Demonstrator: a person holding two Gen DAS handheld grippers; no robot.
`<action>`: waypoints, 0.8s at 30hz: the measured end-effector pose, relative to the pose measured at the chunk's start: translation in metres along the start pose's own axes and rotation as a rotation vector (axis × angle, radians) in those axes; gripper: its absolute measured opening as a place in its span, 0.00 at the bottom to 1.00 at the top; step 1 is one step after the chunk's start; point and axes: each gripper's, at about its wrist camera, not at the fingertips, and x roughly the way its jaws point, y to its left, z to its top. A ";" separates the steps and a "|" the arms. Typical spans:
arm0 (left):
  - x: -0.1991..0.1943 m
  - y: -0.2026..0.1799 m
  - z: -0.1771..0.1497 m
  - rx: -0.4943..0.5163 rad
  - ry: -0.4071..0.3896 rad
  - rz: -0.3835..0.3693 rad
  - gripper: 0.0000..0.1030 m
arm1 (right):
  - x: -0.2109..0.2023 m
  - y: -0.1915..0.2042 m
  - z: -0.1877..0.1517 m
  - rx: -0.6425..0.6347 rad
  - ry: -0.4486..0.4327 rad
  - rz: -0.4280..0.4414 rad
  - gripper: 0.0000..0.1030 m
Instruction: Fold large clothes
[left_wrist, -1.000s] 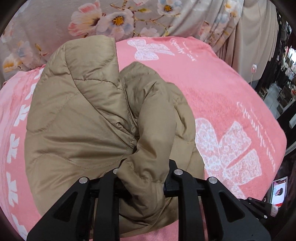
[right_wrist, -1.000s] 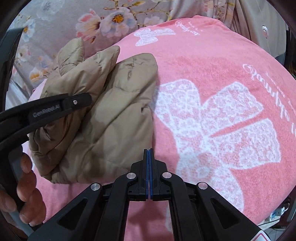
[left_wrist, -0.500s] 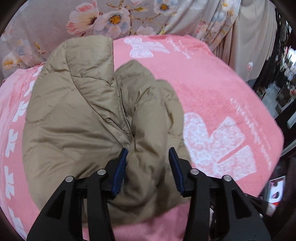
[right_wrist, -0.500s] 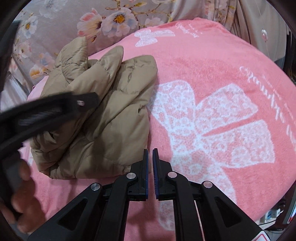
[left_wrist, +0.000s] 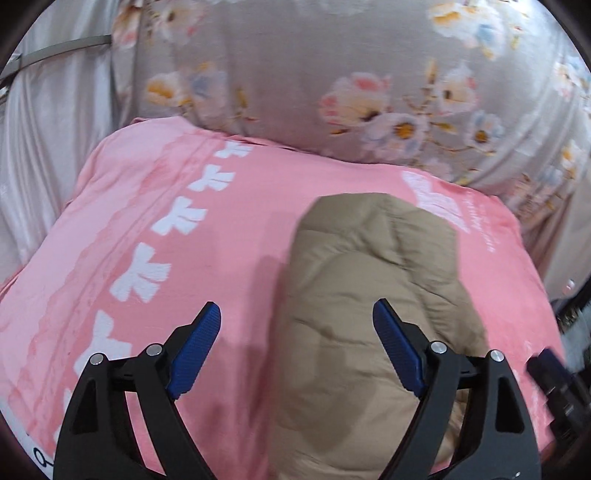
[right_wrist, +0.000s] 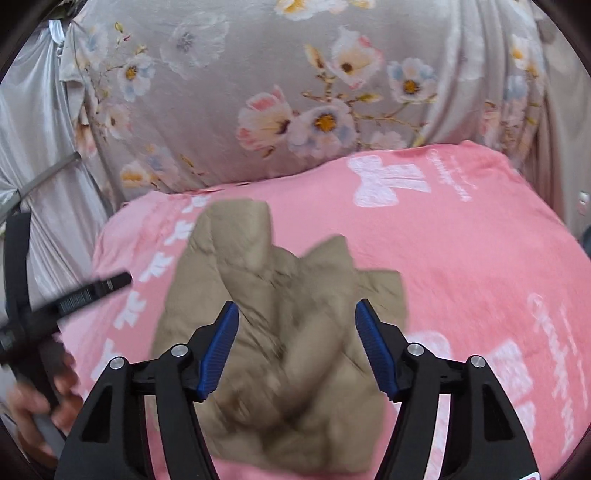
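1. Here the tan puffer jacket (right_wrist: 280, 350) lies bundled on the pink blanket (right_wrist: 461, 258).
2. Left gripper (left_wrist: 297, 350): jaws just opened wide, empty, above the blanket.
3. Right gripper (right_wrist: 295, 347): just opened, empty, over the jacket.

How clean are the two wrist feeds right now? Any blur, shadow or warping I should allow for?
Left wrist: the tan jacket is softly smeared, a shadow falls on the pink blanket beside it, and fisheye bends the edges. Right wrist: heavier motion blur on the jacket's folds, while the floral cloth behind stays fairly sharp; the corners are dark.
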 end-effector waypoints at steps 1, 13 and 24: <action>0.006 0.007 0.001 -0.009 0.008 0.015 0.79 | 0.011 0.003 0.009 0.015 0.017 0.025 0.66; 0.033 0.024 0.001 -0.027 0.069 0.023 0.80 | 0.104 -0.001 0.027 0.135 0.177 0.118 0.09; 0.052 -0.078 -0.010 0.128 0.117 -0.148 0.80 | 0.077 -0.086 -0.033 0.235 0.063 0.008 0.11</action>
